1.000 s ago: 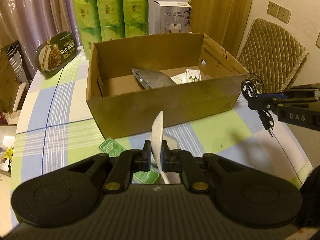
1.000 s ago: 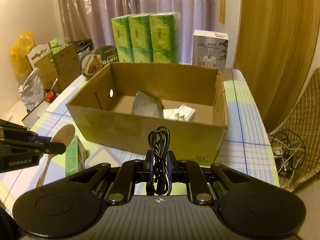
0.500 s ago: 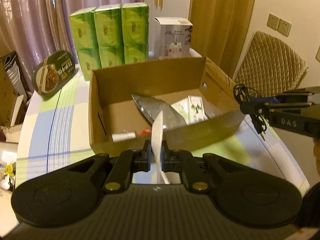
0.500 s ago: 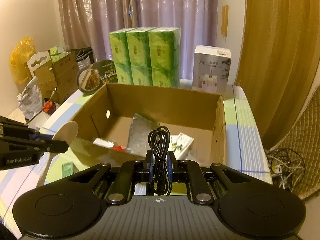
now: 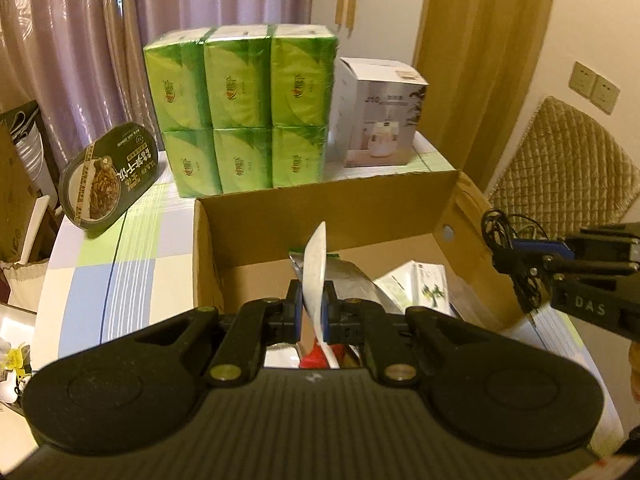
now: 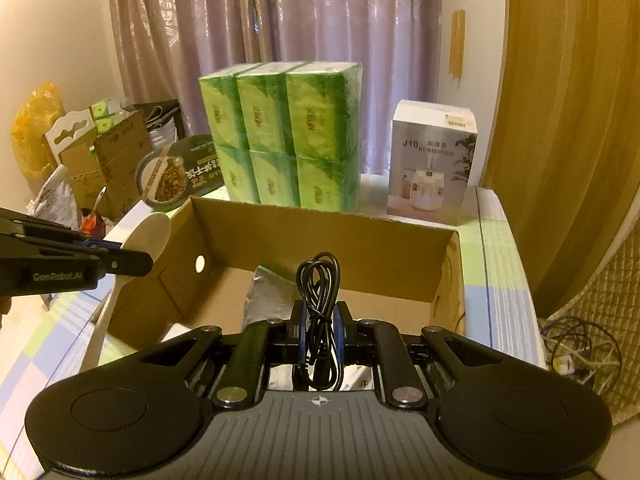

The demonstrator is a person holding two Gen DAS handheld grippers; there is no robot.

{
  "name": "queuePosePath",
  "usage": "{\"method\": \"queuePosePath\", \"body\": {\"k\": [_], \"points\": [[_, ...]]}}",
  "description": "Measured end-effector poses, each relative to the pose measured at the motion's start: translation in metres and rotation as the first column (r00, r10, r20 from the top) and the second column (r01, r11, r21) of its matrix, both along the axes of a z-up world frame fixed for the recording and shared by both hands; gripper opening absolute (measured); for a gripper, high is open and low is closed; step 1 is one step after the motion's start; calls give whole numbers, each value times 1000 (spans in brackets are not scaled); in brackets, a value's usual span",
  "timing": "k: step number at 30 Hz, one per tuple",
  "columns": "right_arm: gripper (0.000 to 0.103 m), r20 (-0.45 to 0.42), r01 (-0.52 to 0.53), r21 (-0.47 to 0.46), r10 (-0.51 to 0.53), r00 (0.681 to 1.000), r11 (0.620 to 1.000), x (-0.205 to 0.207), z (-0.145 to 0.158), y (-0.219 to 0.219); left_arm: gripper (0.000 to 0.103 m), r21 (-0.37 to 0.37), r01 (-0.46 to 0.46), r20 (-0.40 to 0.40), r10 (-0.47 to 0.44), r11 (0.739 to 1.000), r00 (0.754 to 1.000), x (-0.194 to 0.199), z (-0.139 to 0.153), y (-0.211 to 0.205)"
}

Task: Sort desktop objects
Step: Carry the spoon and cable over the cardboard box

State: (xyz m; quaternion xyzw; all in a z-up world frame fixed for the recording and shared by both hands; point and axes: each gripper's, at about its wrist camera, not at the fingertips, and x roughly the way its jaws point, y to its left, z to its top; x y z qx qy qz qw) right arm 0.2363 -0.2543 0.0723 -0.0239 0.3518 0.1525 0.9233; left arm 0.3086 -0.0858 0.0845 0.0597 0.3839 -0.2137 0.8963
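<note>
- The left gripper (image 5: 311,309) has its fingers clamped on a pale wooden spoon (image 5: 316,264), gripped at the neck with the bowl standing up, edge-on.
- The right gripper (image 6: 320,334) has its fingers clamped on a coiled black cable (image 6: 320,280), the loop rising above the pads.
- Both loads hang over the open brown cardboard box (image 6: 360,248) on the checked tabletop (image 5: 100,280); a silver foil pouch (image 5: 356,284) and white printed packets (image 5: 420,288) lie inside.
- Step in hand, as I judge it: carrying both items to the box.
- The next move calls for lowering each load past the rim, then parting the fingers over bare floor of the box.
</note>
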Motion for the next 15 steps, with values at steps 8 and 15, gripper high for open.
{"method": "queuePosePath", "body": {"k": [8, 15], "points": [[10, -47, 20, 17, -19, 999, 1000, 28, -23, -3, 6, -12, -26, -23, 26, 1000, 999, 34, -18, -7], [10, -64, 21, 36, -19, 998, 999, 39, -35, 0, 24, -30, -50, -19, 50, 998, 999, 46, -29, -9]]}}
